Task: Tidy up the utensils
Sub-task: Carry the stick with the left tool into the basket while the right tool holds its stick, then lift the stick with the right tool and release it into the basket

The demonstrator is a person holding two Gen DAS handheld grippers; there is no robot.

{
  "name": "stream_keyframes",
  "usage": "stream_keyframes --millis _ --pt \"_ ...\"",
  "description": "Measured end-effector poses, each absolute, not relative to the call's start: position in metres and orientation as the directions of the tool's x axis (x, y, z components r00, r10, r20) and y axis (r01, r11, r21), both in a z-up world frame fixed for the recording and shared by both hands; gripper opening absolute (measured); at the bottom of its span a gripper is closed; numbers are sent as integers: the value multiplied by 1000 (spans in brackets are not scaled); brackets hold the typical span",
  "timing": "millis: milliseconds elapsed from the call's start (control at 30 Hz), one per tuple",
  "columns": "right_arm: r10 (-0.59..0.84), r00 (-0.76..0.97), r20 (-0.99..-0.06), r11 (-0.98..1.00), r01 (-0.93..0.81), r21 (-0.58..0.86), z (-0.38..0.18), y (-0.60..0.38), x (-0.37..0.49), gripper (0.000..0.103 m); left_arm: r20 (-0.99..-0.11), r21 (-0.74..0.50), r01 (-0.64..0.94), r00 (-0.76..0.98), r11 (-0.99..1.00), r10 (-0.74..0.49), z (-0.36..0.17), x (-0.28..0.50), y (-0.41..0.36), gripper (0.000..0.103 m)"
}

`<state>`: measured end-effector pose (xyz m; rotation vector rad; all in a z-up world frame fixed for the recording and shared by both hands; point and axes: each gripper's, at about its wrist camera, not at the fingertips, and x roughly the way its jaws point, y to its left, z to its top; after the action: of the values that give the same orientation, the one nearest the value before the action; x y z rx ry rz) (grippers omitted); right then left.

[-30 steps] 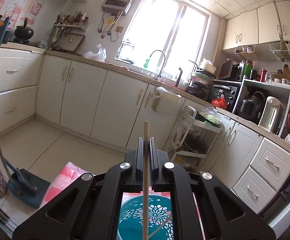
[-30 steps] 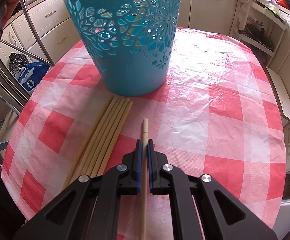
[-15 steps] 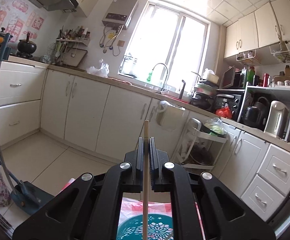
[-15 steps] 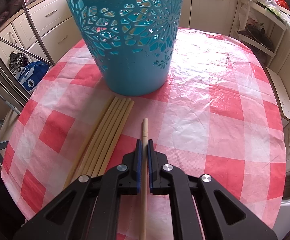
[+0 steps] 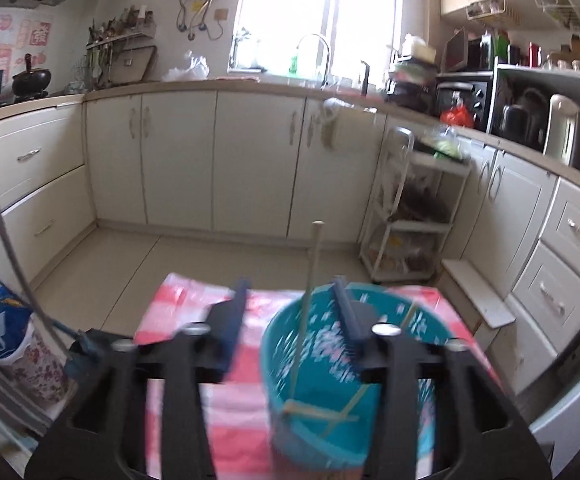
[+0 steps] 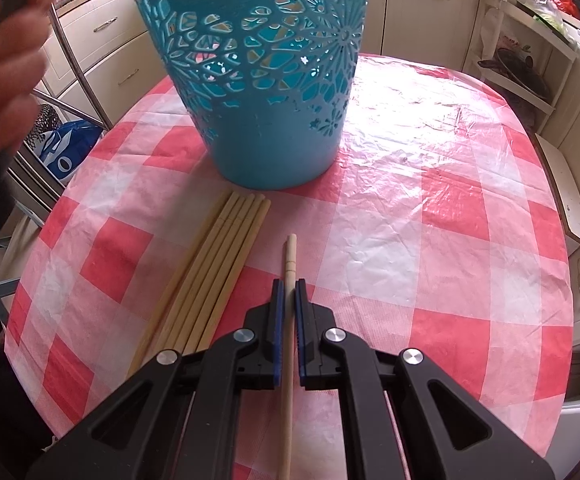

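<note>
In the left wrist view my left gripper is open above the teal perforated basket. A wooden chopstick stands free between the spread fingers, its lower end inside the basket, where other chopsticks lie. In the right wrist view my right gripper is shut on a single chopstick just above the red-and-white checked tablecloth. Several loose chopsticks lie side by side to its left, in front of the basket.
The round table's edge drops off on all sides. A metal chair frame and a blue bag stand at the left. White kitchen cabinets and a wire rack stand beyond the table.
My left gripper has opened and let go of its chopstick, which now drops into the basket; the view tilted down. My right gripper stays shut on its chopstick.
</note>
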<state>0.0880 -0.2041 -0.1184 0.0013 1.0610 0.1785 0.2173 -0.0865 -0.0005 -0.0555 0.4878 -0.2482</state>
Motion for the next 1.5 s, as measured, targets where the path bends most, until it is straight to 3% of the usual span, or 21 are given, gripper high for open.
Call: stream_keyframes --millis 233,367,467,1033,1500 --pt "226 454 -862 974 -117 194 -120 -220 90 7 -483 -131 132 857 983 -180 10 153 -23 83" --pt "187 465 -865 981 -129 143 -119 -212 88 7 -551 -188 66 819 980 -161 -6 141 3 83" --pt "129 478 -869 987 -151 64 -118 -200 87 7 -595 -163 74 788 984 -158 -20 144 2 83" --pt "117 489 -864 988 -147 50 -119 -203 88 7 -587 -4 141 801 990 -117 -20 135 -33 95" --pt "118 487 -865 989 -138 57 -118 -206 86 7 -594 33 147 798 989 -99 -23 134 -40 95"
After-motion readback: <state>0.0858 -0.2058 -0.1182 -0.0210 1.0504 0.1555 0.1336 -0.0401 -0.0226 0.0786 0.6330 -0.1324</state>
